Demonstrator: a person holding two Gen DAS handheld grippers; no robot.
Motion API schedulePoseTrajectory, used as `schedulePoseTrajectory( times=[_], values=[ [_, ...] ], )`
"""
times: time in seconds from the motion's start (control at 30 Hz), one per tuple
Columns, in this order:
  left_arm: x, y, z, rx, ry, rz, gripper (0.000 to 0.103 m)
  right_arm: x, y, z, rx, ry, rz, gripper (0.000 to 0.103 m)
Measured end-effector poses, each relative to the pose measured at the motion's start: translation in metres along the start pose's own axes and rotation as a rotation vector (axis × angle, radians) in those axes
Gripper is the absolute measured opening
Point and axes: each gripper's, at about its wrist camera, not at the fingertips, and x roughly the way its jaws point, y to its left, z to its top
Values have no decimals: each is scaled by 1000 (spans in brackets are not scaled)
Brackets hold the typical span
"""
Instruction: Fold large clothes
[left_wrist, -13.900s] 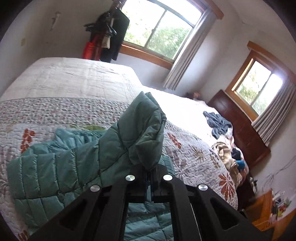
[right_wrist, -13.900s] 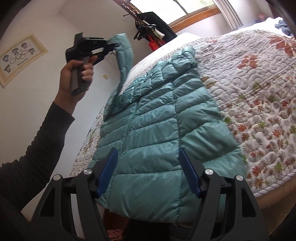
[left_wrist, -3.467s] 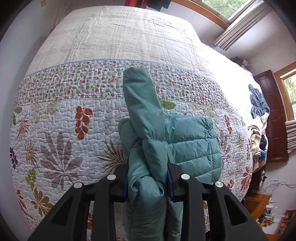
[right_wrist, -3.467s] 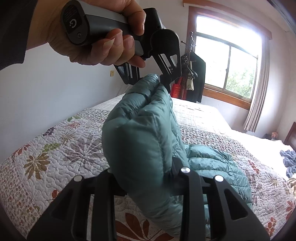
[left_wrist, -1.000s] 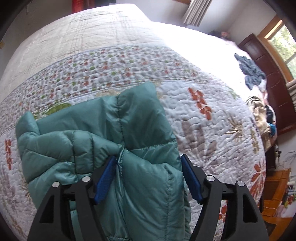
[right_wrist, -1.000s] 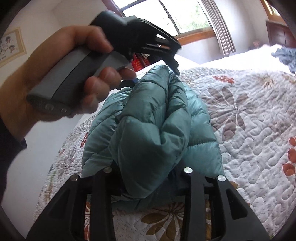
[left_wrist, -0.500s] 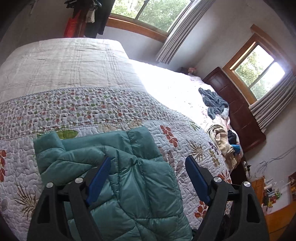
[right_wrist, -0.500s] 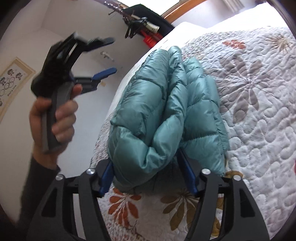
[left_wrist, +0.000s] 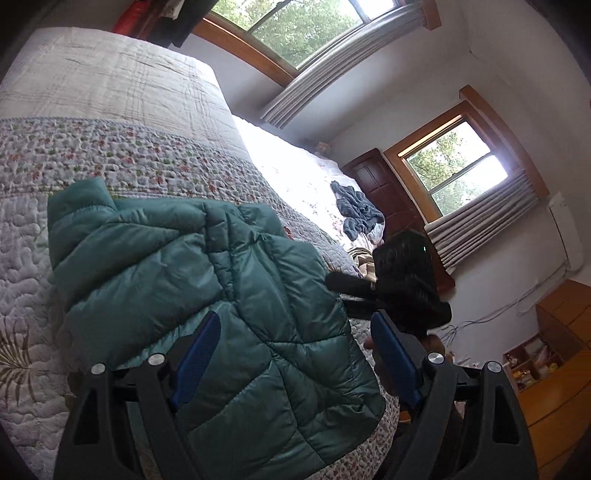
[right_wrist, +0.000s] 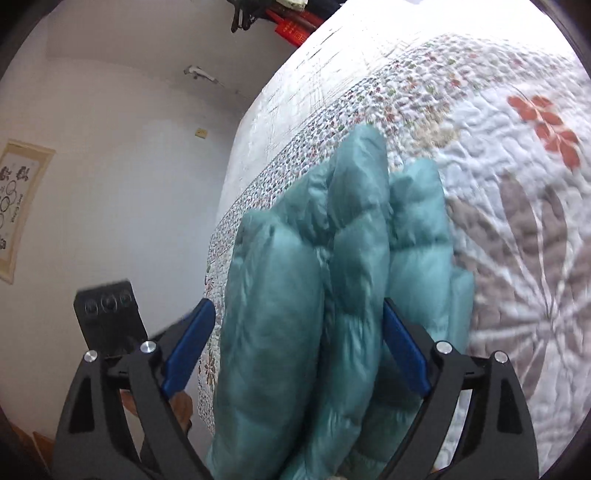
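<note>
one folded jacket (left_wrist: 207, 280), two tongs

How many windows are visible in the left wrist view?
2: a wide window on the wall beyond the bed, and a smaller window on the right wall. Others may be hidden.

- Daylight enters through the two wood-framed windows (left_wrist: 458, 166); the white bed sheet (left_wrist: 291, 162) below them is blown out.
- Right wrist view: motion blur across the floral quilted bedspread (right_wrist: 517, 221).
- Both views: strong fisheye bending, dark vignetted corners.
</note>
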Motion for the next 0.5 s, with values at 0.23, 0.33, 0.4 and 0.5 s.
schedulePoseTrajectory(
  times=[0.23, 0.33, 0.4, 0.5],
  values=[
    [13, -20, -11, 60, 20, -66, 83, -10, -6, 8, -90, 21, -49, 36],
    [31, -35, -20, 104, 64, -100, 83, -24, -36, -3, -58, -35, -2, 33],
    [46, -43, -27, 130, 104, -98, 83, -25, -62, -6, -3, -63, 20, 33],
    [65, -48, -34, 154, 142, -85, 83, -28, -99, -15, 78, -101, 103, 37]
  ],
)
